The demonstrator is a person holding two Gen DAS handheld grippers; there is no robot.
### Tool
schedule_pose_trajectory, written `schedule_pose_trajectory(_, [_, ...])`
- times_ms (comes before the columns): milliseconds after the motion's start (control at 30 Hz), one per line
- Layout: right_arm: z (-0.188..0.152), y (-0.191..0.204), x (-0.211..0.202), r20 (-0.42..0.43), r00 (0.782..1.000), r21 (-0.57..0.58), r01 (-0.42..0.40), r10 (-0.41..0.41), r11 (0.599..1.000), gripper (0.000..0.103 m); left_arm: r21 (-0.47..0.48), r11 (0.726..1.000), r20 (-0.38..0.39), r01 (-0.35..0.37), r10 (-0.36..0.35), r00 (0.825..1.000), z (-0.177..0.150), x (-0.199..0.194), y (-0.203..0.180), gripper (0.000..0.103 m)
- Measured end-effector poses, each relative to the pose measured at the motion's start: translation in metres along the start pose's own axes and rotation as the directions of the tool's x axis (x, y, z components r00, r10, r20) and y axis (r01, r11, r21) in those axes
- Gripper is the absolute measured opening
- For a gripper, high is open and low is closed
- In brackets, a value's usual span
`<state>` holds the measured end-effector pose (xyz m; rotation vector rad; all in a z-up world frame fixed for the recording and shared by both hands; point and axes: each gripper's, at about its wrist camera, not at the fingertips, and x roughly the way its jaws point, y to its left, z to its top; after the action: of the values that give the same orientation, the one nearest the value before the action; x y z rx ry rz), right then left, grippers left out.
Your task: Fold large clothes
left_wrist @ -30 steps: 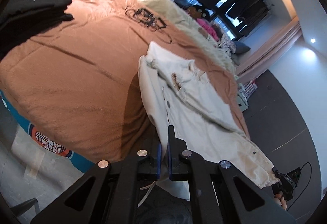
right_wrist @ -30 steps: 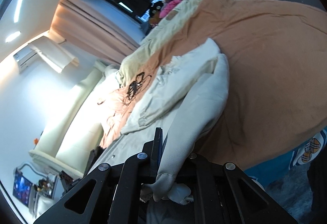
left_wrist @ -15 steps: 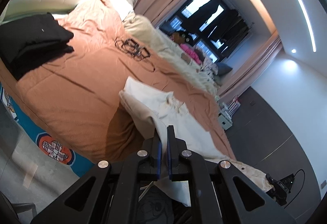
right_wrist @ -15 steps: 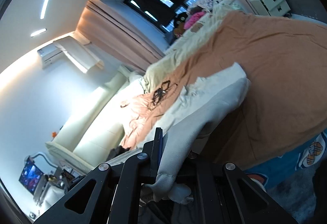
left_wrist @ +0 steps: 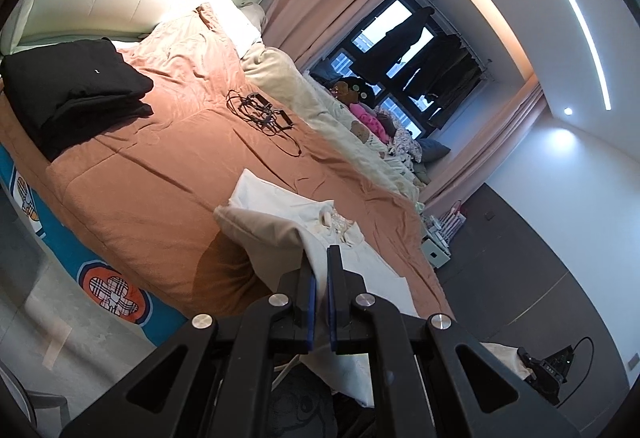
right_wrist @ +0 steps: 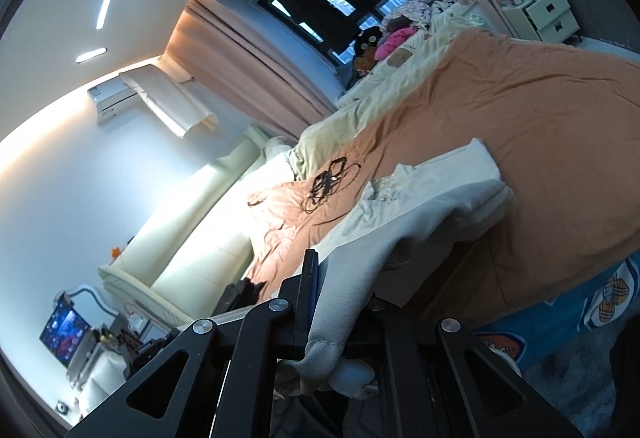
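Item 1: cream cotton garment, large, with frayed patches (left_wrist: 280,210). Its far end lies flat on the rust-orange quilted bedspread (left_wrist: 140,178); its near end hangs lifted off the bed's foot edge, slung between my 2 tools.

Item 2: my left tool (left_wrist: 319,262). Fingers drawn together, clamped on a thin edge of the cream garment.

Item 3: my right tool (right_wrist: 320,270). Also clamped on the garment; a grey-cream hem (right_wrist: 324,342) drapes over the pinch and hides 1 finger.

Item 4: change over the last second. Both tools have risen and tipped more level, so more of the room shows and the near cloth has come up off the bedspread, slack taken out.

Item 5: reading for the task. I judge this the lift before a fold, with the near half ready to carry over the far half. No crease is laid yet.

Item 6: stack of folded black clothes (left_wrist: 76,86), well apart at the head end. Tangle of black cable (left_wrist: 260,112), beyond the garment.
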<state>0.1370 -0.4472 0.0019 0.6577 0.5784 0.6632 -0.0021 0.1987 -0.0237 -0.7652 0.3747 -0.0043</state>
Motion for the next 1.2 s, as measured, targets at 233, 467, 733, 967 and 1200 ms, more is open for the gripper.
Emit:
schedule_pose_trajectory(233, [0.020, -0.010, 0.015, 0.031, 0.999, 0.032, 0.039, -0.040, 0.999, 0.009, 0.013, 1.000, 0.029, -0.004, 0.003, 1.000, 0.029, 0.028, -0.011, 0.007])
schedule_pose_trajectory(467, [0.069, 0.000, 0.053, 0.080, 0.995, 0.025, 0.050, -0.052, 0.998, 0.009, 0.049, 0.999, 0.035, -0.017, 0.015, 0.999, 0.081, 0.084, -0.030, 0.007])
schedule_pose_trajectory(733, [0.125, -0.004, 0.113, 0.106, 0.988, 0.031, 0.111, -0.113, 0.993, 0.009, 0.089, 0.995, 0.013, -0.041, 0.040, 0.999, 0.130, 0.159, -0.044, 0.007])
schedule_pose_trajectory(967, [0.158, -0.019, 0.159, 0.095, 0.981, 0.026, 0.166, -0.168, 0.986, 0.009, 0.100, 0.993, -0.027, -0.070, 0.073, 0.997, 0.152, 0.221, -0.039, 0.007])
schedule_pose_trajectory(1200, [0.172, -0.047, 0.196, 0.063, 0.974, 0.046, 0.217, -0.219, 0.975, 0.009, 0.102, 0.990, -0.084, -0.102, 0.111, 0.990, 0.156, 0.279, -0.028, 0.007])
